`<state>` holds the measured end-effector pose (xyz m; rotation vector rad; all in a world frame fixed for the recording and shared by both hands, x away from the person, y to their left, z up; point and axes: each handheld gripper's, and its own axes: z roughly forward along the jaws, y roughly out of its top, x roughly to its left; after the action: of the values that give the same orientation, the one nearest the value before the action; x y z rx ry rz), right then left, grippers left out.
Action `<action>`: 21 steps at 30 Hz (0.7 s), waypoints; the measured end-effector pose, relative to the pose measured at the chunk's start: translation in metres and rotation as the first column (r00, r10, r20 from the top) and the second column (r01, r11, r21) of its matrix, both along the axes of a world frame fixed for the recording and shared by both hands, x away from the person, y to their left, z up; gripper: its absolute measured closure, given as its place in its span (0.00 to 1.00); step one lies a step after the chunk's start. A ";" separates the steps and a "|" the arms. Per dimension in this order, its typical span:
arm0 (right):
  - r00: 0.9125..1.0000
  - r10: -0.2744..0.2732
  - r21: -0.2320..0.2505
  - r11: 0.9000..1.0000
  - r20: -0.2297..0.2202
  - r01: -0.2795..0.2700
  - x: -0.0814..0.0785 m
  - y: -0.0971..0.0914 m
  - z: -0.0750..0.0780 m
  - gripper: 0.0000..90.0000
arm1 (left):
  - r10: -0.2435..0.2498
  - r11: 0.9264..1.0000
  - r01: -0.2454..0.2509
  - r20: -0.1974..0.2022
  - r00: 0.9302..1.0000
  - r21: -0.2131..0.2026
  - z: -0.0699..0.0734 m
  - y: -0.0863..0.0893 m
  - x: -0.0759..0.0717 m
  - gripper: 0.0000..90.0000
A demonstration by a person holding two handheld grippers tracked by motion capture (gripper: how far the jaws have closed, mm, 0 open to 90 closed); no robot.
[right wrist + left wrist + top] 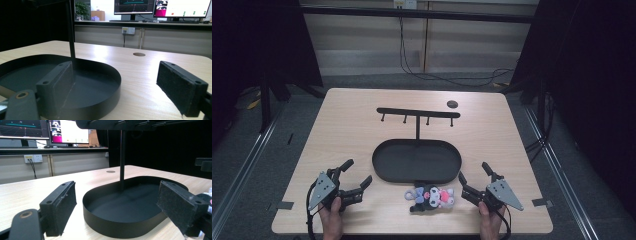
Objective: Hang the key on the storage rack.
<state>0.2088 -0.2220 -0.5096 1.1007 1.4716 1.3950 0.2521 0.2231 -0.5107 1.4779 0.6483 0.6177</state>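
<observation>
My black oval metal tray point(384, 172) with hook stand point(417, 114) empty, small plush toy point(432, 197) just before it, my left gripper point(358, 177) and right gripper point(473, 178) both gaping, holding nothing

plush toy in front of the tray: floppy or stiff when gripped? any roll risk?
The plush toy looks soft and stuffed, so it will probably squash and sag between the pads rather than hold shape. It seems light for its bulk. Lying flat and lumpy on the table, it likely slides or drags when pushed, not rolls. A hanging loop cannot be made out.

Dim room, grey floor point(362, 82), monitors point(182, 8)
</observation>
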 end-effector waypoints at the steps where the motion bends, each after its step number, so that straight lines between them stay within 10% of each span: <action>1: 1.000 -0.002 0.004 1.000 -0.002 0.002 0.000 0.000 0.000 0.15 | 0.000 1.000 0.000 0.000 1.000 0.000 0.000 0.000 0.000 0.17; 10: 0.999 0.034 -0.006 0.999 -0.024 -0.035 -0.001 -0.001 0.001 0.15 | 0.001 1.000 -0.001 0.001 1.000 -0.001 0.000 0.000 0.000 0.17; 21: 0.995 -0.088 0.011 0.996 -0.040 0.089 0.000 0.001 0.001 0.21 | 0.001 1.000 -0.001 0.001 1.000 0.001 0.000 0.000 0.000 0.17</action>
<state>0.2086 -0.2206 -0.5084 1.1934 1.4255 1.3300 0.2522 0.2232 -0.5107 1.4780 0.6485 0.6190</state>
